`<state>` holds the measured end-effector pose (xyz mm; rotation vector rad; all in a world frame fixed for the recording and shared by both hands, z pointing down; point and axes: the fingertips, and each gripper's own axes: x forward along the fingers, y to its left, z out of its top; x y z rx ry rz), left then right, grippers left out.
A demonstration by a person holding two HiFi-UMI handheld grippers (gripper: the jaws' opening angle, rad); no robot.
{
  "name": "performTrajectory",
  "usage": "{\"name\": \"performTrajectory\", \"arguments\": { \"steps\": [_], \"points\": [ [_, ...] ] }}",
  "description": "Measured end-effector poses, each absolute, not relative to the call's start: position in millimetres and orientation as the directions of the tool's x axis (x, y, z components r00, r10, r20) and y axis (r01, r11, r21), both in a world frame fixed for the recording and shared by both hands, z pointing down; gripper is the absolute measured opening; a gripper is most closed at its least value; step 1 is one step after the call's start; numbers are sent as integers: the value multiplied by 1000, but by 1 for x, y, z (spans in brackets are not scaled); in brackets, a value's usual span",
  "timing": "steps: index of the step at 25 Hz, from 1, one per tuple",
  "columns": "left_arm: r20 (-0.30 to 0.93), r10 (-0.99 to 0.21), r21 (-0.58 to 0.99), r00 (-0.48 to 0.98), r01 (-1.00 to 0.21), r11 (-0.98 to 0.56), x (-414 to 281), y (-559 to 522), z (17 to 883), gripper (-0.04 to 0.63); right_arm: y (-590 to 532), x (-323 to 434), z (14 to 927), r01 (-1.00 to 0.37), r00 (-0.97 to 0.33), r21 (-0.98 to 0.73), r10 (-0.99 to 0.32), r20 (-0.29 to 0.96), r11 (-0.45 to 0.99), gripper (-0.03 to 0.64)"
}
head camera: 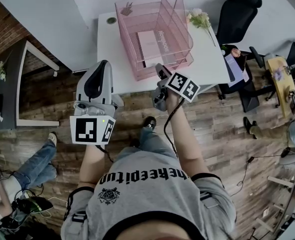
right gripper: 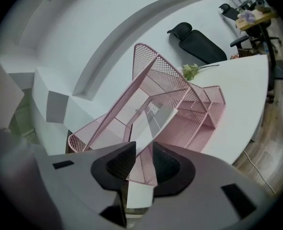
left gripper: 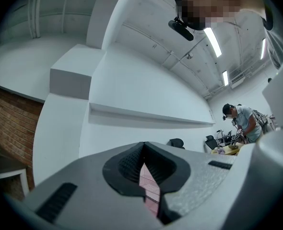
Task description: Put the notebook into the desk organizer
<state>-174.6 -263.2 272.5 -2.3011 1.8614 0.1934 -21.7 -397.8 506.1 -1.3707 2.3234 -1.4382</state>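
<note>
The pink mesh desk organizer (head camera: 173, 14) (right gripper: 180, 85) stands on the white table (head camera: 110, 59). The pale notebook (head camera: 150, 45) (right gripper: 159, 115) lies lengthwise in its middle slot, the near end sticking toward me. My right gripper (head camera: 161, 73) (right gripper: 140, 150) is at the organizer's front, shut on that near end with only a narrow gap between the pads. My left gripper (head camera: 101, 66) (left gripper: 144, 150) hangs left of the organizer over the table's front edge, tilted up at the wall. It is shut and holds nothing; a pink sliver shows behind its pads.
A bunch of white flowers (head camera: 200, 19) (right gripper: 192, 71) lies on the table right of the organizer. A black office chair (head camera: 240, 9) (right gripper: 199, 40) stands behind the table's right end. People are at other desks at the right (left gripper: 242, 121) and lower left (head camera: 22, 176).
</note>
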Motion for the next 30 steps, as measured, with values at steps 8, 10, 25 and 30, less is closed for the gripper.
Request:
{"name": "performTrajectory", "arguments": {
  "steps": [8, 10, 25, 30],
  "points": [
    [-215, -949, -57, 229, -973, -222, -167, -259, 270, 5, -381, -14, 499, -647, -588, -742, -734, 340, 175, 80],
    [-217, -947, -58, 238, -971, -231, -162, -259, 270, 5, -375, -13, 490, -662, -590, -718, -740, 324, 214, 35],
    [-229, -926, -55, 301, -953, -297, -137, -241, 265, 5, -330, 0, 420, -817, -553, -341, -798, 239, 465, 3],
    [-230, -922, -51, 310, -951, -306, -135, -235, 265, 5, -315, 4, 403, -843, -532, -228, -818, 218, 487, 3]
  ]
}}
